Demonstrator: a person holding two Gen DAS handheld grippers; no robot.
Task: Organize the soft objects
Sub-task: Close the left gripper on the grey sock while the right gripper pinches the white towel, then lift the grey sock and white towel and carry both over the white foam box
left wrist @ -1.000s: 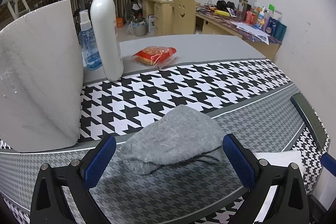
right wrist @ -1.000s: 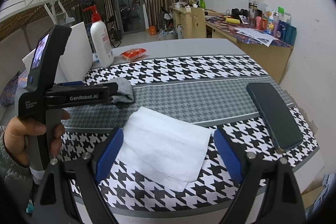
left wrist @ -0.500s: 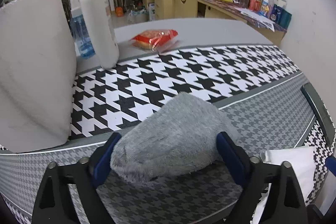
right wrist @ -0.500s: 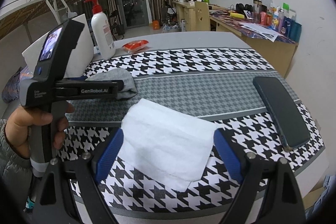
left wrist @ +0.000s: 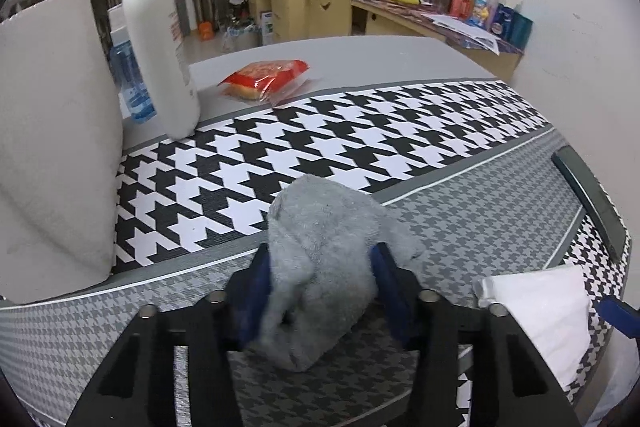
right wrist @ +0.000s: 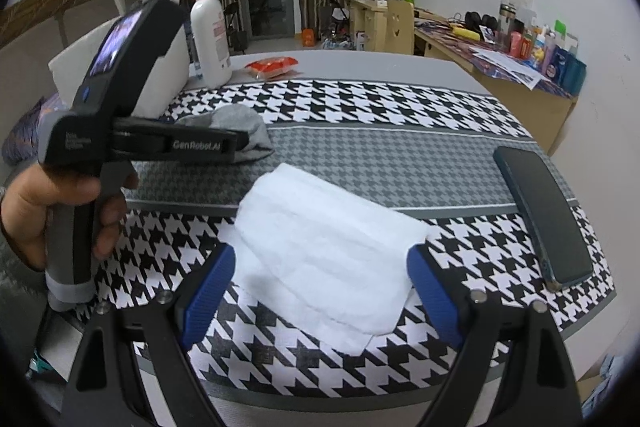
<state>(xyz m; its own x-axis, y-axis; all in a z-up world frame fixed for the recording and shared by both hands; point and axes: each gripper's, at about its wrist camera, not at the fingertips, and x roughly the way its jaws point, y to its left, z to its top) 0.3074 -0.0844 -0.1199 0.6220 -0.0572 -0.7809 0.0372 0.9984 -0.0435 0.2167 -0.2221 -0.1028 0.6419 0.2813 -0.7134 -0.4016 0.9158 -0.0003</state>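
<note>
Grey cloth (left wrist: 320,267): bunched up between the blue pads of the left gripper (left wrist: 322,291), resting on the grey band of the houndstooth table cover (left wrist: 360,147). Jaws closing, pads already pressing into the fabric on both sides.
White cloth (right wrist: 320,251): folded, flat on the cover, between the wide-spread fingers of the right gripper (right wrist: 320,291); pads clear of it, nothing grasped.
Soft things counted: two cloths, one grey, one white.
Containers: beyond the left gripper, to its left, one white pump bottle (left wrist: 160,43) with red pump, upright; one blue bottle (left wrist: 128,83) just behind it, contents cannot be told. Red snack packet (left wrist: 266,79) farther off, sealed.
White block (left wrist: 52,139): upright, left of the left gripper.
Right view only: person's hand (right wrist: 60,211) on the left gripper's handle; whole dark phone (right wrist: 544,219) to the right of the right gripper.
Left view only: blue bottle; phone shows as an edge.
Far: cluttered desks, curtains.
</note>
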